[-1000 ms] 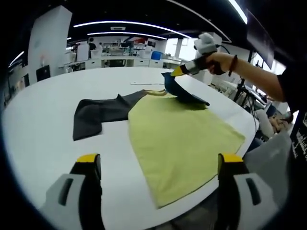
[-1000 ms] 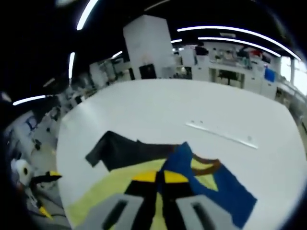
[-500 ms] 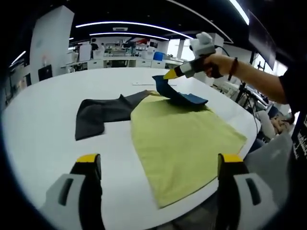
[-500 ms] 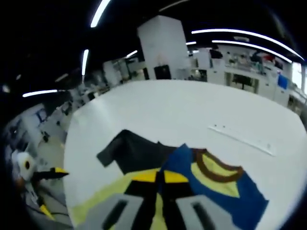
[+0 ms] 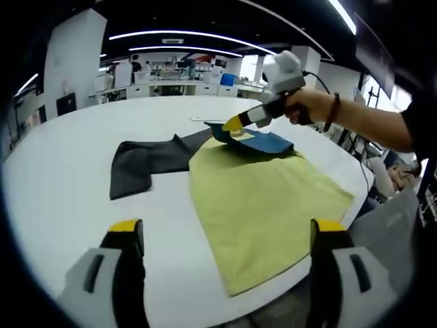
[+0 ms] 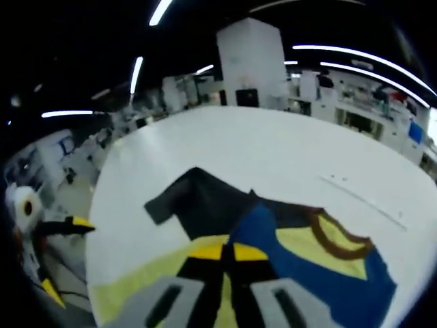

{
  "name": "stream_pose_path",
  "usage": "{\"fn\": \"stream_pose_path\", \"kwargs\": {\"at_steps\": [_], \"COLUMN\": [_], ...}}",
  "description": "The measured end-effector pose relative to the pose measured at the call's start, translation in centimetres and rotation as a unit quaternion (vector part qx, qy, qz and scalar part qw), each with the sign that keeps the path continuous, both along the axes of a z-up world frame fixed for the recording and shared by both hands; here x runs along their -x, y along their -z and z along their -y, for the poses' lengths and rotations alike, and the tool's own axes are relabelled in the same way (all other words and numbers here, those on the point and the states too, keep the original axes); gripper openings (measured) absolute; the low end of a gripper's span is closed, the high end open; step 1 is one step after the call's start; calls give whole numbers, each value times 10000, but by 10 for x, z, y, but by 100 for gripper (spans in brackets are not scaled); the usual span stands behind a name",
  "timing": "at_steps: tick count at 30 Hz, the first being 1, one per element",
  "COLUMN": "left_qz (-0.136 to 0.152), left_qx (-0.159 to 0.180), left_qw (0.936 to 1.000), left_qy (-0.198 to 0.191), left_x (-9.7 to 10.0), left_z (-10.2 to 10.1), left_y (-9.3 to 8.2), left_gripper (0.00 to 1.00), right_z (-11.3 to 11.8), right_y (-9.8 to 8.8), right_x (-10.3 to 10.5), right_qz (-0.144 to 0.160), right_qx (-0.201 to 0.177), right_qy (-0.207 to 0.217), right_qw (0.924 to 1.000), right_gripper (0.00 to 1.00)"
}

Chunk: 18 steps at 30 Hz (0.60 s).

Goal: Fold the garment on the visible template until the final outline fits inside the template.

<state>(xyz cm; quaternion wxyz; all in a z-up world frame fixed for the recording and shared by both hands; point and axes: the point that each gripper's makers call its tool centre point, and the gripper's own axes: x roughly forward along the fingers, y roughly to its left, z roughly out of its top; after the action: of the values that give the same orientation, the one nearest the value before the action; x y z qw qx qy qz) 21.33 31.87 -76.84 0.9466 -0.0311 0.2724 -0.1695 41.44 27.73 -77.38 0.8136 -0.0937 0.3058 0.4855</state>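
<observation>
Reaching across our white table, we hold one garment spread on it: a yellow body, one dark grey sleeve lying flat to the side, and one blue sleeve folded in over the collar end. In the right gripper view the same garment shows its brown collar, with the blue sleeve running up out of our jaws.

Our right arm stretches out over the far end of the garment, wrist bent down, with one bracelet on it. The hand grips the right gripper, whose yellow tips are pressed together on the blue sleeve just above the cloth. From its own view the right gripper has its jaws closed, the blue cloth pinched between them.

Our left gripper hangs low at the near edge, its two jaws spread wide and holding nothing. The other view catches the left gripper beyond the table's edge.
</observation>
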Motion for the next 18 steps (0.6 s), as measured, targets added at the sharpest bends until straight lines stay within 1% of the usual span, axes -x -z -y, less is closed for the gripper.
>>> {"fn": "stream_pose_path", "kwargs": {"at_steps": [4, 7, 11, 12, 16, 18], "left_qz": [15, 28, 10, 12, 10, 8], "left_qx": [-20, -37, -65, -70, -79, -85], "left_qw": [10000, 10000, 10000, 10000, 10000, 10000], "left_qy": [-13, -24, -12, -11, -34, -36], "left_x": [0, -1, 0, 0, 0, -1], "left_z": [-1, -1, -1, -1, -2, -3], "left_y": [0, 0, 0, 0, 0, 0], "left_gripper": [99, 99, 99, 99, 99, 99], "right_z": [-8, -11, -14, -14, -13, -13], "right_y": [6, 11, 18, 21, 29, 32], "right_x": [7, 5, 4, 6, 11, 12], "right_qz": [33, 9, -129, -183, -219, -327], "right_qx": [-26, -82, -176, -167, -77, -126], "right_qy": [-86, -26, 124, 132, 124, 194], "right_qw": [10000, 10000, 9997, 9996, 9997, 9992], "right_gripper": [0, 0, 0, 0, 0, 0]}}
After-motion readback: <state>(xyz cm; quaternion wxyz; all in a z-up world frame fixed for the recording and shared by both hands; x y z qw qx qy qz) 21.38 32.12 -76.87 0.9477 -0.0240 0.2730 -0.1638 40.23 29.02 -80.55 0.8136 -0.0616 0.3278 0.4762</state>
